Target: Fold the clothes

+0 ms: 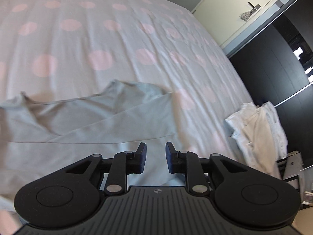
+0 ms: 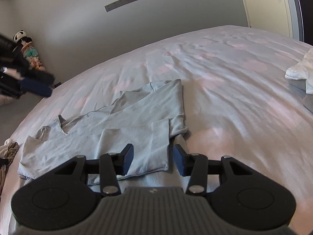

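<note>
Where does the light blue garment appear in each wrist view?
Left wrist: light blue garment spans left and centre, just beyond the open left tongs.
Right wrist: centre-left, its near edge between the open right tongs.
Shared landmark: white clothes pile at right on the bed.

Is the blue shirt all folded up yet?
Only partly. The light blue cotton shirt has one sleeve folded across its body, but it lies mostly spread over the spotted bed cover.

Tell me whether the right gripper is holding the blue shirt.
No. The right gripper is open above the blue shirt, which lies flat on the bed, with nothing clamped between its fingers.
</note>
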`<state>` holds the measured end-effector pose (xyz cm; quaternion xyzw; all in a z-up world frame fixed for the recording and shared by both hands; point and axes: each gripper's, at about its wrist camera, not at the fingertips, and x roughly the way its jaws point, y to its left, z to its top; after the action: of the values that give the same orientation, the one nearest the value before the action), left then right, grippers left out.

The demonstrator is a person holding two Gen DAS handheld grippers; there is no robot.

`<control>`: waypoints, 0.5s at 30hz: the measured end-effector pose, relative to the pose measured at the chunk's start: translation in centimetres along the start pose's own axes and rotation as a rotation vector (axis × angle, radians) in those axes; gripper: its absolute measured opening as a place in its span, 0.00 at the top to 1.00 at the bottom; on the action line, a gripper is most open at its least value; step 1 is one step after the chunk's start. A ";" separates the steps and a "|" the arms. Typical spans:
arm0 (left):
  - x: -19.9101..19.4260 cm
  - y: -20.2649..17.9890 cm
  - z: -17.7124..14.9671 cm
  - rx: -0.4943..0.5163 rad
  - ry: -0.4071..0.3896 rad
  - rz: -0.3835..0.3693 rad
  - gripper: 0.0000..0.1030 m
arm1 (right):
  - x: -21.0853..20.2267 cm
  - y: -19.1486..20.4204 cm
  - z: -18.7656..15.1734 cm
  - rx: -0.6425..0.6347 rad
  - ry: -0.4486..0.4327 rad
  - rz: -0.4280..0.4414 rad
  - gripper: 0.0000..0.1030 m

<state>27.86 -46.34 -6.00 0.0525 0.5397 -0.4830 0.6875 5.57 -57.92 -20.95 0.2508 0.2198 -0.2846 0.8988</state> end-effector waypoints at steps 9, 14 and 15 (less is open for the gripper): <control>-7.3 8.6 -6.4 0.035 -0.058 0.269 0.82 | 1.4 0.8 1.6 -0.090 -0.028 -0.017 0.53; -8.2 12.2 -10.0 0.096 -0.024 0.431 0.82 | 3.5 1.0 2.7 -0.134 -0.046 -0.046 0.53; -7.7 12.7 -10.7 0.117 -0.005 0.457 0.82 | 3.9 0.9 2.7 -0.137 -0.046 -0.049 0.53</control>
<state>30.05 -28.61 -9.99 0.2117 0.4831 -0.3456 0.7761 9.73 -60.37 -20.63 0.1768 0.2242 -0.2966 0.9113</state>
